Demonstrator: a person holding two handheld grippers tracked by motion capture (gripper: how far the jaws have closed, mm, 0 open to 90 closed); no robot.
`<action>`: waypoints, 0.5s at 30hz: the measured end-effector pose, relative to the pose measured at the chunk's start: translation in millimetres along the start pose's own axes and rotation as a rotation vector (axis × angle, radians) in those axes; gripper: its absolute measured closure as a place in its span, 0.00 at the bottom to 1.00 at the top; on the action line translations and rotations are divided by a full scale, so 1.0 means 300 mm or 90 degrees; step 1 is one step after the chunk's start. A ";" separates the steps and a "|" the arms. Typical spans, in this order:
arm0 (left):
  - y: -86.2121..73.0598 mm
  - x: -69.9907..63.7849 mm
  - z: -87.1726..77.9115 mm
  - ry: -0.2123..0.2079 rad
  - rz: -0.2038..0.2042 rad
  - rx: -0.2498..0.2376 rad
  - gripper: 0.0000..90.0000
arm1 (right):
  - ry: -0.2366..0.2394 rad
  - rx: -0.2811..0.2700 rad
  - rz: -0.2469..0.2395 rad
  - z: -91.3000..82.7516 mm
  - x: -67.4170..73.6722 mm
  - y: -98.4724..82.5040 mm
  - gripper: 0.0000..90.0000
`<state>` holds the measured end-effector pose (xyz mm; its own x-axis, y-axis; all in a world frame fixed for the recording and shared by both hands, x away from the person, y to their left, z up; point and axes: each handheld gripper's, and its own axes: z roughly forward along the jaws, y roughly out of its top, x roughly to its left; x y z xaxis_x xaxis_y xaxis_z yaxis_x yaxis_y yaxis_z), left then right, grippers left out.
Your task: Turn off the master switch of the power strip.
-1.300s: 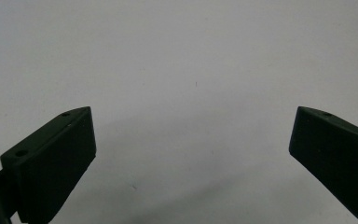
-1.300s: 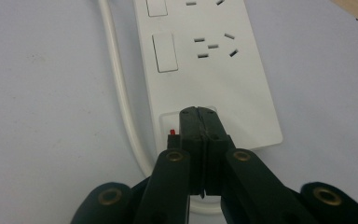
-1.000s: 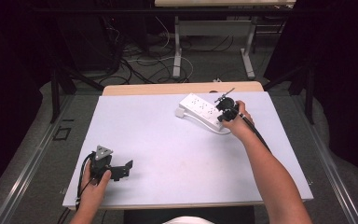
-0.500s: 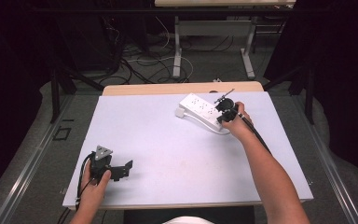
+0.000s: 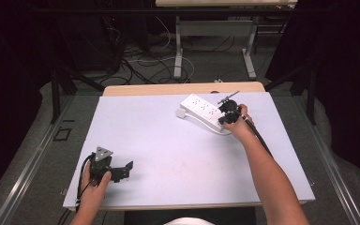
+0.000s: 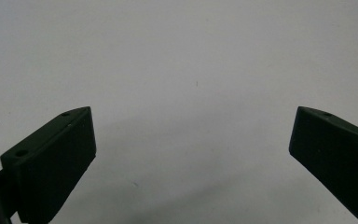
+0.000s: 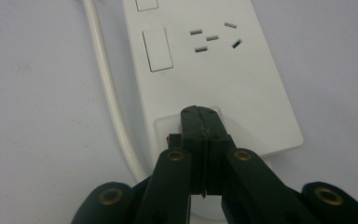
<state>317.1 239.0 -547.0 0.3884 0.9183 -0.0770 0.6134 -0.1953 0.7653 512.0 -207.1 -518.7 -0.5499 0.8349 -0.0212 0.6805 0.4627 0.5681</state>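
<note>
A white power strip (image 5: 200, 110) lies slanted at the far right of the pale table (image 5: 168, 140). My right gripper (image 5: 224, 114) is shut, nothing between its jaws, and its joined tips (image 7: 199, 116) rest on the recessed switch panel at the near end of the power strip (image 7: 214, 70). A bit of red shows beside the tips. A rocker switch and an outlet lie farther along the strip. My left gripper (image 5: 124, 172) rests at the table's near left, held by a hand. In the left gripper view it (image 6: 193, 111) stands open over bare table.
The strip's white cable (image 7: 106, 84) runs along its left side in the right gripper view. A wooden edge (image 5: 183, 88) borders the table's far side. Beyond it are desk legs and loose cables on the floor (image 5: 140, 61).
</note>
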 end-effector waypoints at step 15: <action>0.002 -0.002 0.007 -0.002 -0.002 0.004 0.01 | -0.033 -0.009 -0.014 -0.009 -0.002 0.006 0.80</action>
<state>318.7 237.5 -547.9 0.3880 0.9180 -0.0817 0.6194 -0.1941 0.7607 512.2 -207.5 -515.5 -0.5390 0.8388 -0.0769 0.6607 0.4776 0.5792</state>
